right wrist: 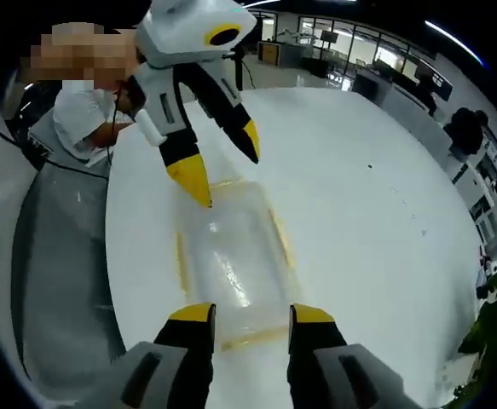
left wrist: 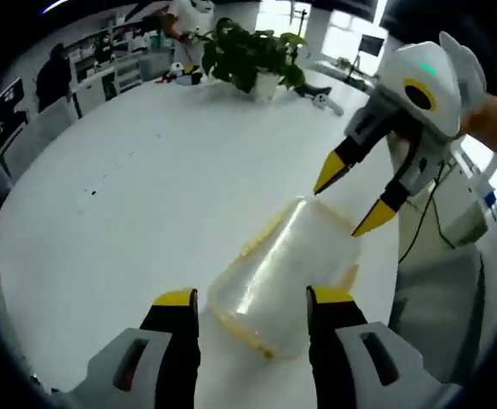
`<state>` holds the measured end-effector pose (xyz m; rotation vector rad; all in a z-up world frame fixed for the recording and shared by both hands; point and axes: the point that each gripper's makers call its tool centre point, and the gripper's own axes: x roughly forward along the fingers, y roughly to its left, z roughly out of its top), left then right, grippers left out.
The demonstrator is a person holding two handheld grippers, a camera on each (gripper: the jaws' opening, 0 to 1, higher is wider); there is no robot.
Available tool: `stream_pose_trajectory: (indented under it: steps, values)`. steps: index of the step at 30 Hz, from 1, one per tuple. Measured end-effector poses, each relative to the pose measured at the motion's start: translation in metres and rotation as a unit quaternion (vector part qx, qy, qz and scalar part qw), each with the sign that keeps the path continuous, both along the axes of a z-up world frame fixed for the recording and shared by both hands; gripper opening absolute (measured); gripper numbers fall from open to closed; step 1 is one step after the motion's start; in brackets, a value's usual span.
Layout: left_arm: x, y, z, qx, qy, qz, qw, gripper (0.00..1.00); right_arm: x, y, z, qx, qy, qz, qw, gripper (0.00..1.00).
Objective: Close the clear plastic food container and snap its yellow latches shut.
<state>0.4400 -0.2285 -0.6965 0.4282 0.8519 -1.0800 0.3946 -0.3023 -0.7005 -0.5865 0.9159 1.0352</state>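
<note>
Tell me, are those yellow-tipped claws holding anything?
No. Both the left gripper and the right gripper are open, poised at opposite ends of the clear container.

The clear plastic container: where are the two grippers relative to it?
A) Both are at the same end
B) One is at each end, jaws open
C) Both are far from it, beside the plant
B: the left gripper and the right gripper flank opposite ends of the container, jaws apart.
</note>
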Motion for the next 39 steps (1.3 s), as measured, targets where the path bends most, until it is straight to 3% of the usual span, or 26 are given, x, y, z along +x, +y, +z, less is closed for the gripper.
stream_pose_trajectory:
  steps: [4, 6, 9, 15, 18, 20, 22, 25, 28, 32, 35, 37, 39]
  values:
    - [-0.007, -0.011, -0.007, 0.029, -0.034, -0.057, 0.9974, 0.48, 0.002, 0.018, 0.006, 0.034, -0.012, 0.030, 0.9989, 0.29]
    - [-0.015, -0.019, -0.009, 0.020, -0.036, -0.079, 0.9960, 0.47, 0.003, 0.026, 0.008, 0.048, -0.017, 0.048, 0.9975, 0.27]
    - [-0.021, -0.022, -0.013, 0.027, -0.041, -0.097, 0.9941, 0.50, 0.009, 0.028, 0.005, 0.025, -0.055, 0.094, 0.9937, 0.24]
    - [-0.031, -0.028, -0.021, 0.029, -0.043, -0.132, 0.9899, 0.49, 0.006, 0.037, -0.005, 0.034, -0.029, 0.107, 0.9933, 0.20]
    - [-0.040, -0.030, -0.026, 0.030, -0.036, -0.154, 0.9869, 0.55, 0.009, 0.039, -0.014, 0.025, -0.029, 0.115, 0.9926, 0.19]
    - [-0.048, -0.029, -0.029, 0.033, -0.031, -0.165, 0.9852, 0.57, 0.015, 0.038, -0.019, 0.020, -0.034, 0.106, 0.9936, 0.24]
    - [-0.050, -0.028, -0.028, 0.036, -0.048, -0.178, 0.9823, 0.57, 0.021, 0.038, -0.019, 0.020, -0.045, 0.101, 0.9936, 0.30]
    - [-0.053, -0.028, -0.027, 0.032, -0.055, -0.191, 0.9796, 0.56, 0.023, 0.036, -0.024, 0.014, -0.032, 0.093, 0.9951, 0.45]
    - [-0.061, -0.032, -0.023, 0.022, -0.076, -0.230, 0.9700, 0.56, 0.022, 0.037, -0.027, 0.018, -0.021, 0.104, 0.9942, 0.46]
    - [-0.064, -0.030, -0.029, 0.035, -0.080, -0.240, 0.9669, 0.55, 0.018, 0.038, -0.029, 0.005, 0.007, 0.128, 0.9918, 0.56]
    - [-0.062, -0.029, -0.034, 0.045, -0.088, -0.241, 0.9655, 0.55, 0.020, 0.039, -0.030, -0.003, 0.016, 0.142, 0.9897, 0.55]
    - [-0.061, -0.029, -0.034, 0.050, -0.106, -0.251, 0.9608, 0.55, 0.019, 0.038, -0.032, -0.006, 0.044, 0.140, 0.9892, 0.55]
    - [-0.060, -0.029, -0.035, 0.053, -0.109, -0.251, 0.9604, 0.53, 0.019, 0.039, -0.035, -0.001, 0.065, 0.139, 0.9881, 0.54]
